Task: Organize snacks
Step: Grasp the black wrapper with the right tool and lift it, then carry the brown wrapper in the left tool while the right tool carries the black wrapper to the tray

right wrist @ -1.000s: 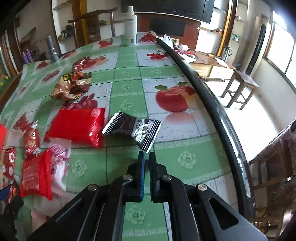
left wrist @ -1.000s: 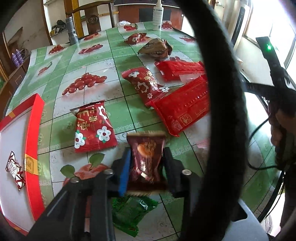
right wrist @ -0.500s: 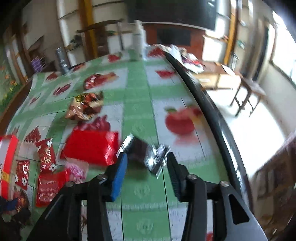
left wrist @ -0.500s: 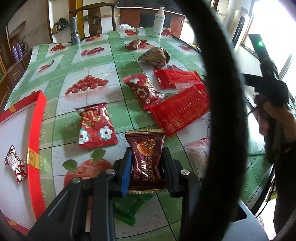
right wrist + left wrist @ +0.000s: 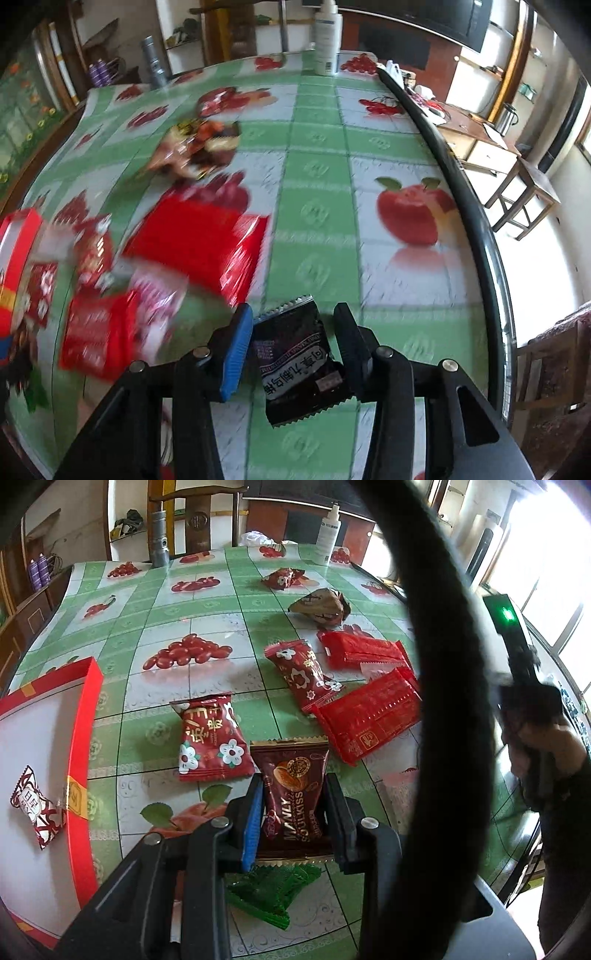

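A: What containers were seen, and what was held in them?

B: One red-walled box (image 5: 90,716) with a white floor was seen at the left of the left wrist view. A single small red-and-white patterned candy packet (image 5: 35,806) was lying in it, near the wall.

A: How were the jaws set?

B: The left gripper (image 5: 293,812) was closed on a brown snack packet (image 5: 293,794) printed with "MANLY SOULKISS", held upright above the table. The right gripper (image 5: 291,345) had just been narrowing its jaws around a black snack packet (image 5: 299,362). The blue pad seemed to meet one edge. Contact on the other side could not be told.

A: And the surface?

B: A tablecloth (image 5: 207,613) of green and white squares printed with apples and red fruits was spread over the table. Loose on it were a red packet with white flowers (image 5: 210,746), a second flowered packet (image 5: 306,675), two flat red packs (image 5: 369,716), a crumpled brown wrapper (image 5: 321,605) and a green packet (image 5: 269,890) under the left gripper.

A: And the room?

B: A white spray bottle (image 5: 327,40) and a metal flask (image 5: 159,542) were standing at the far edge. A wooden chair, shelves and bright windows were seen beyond.
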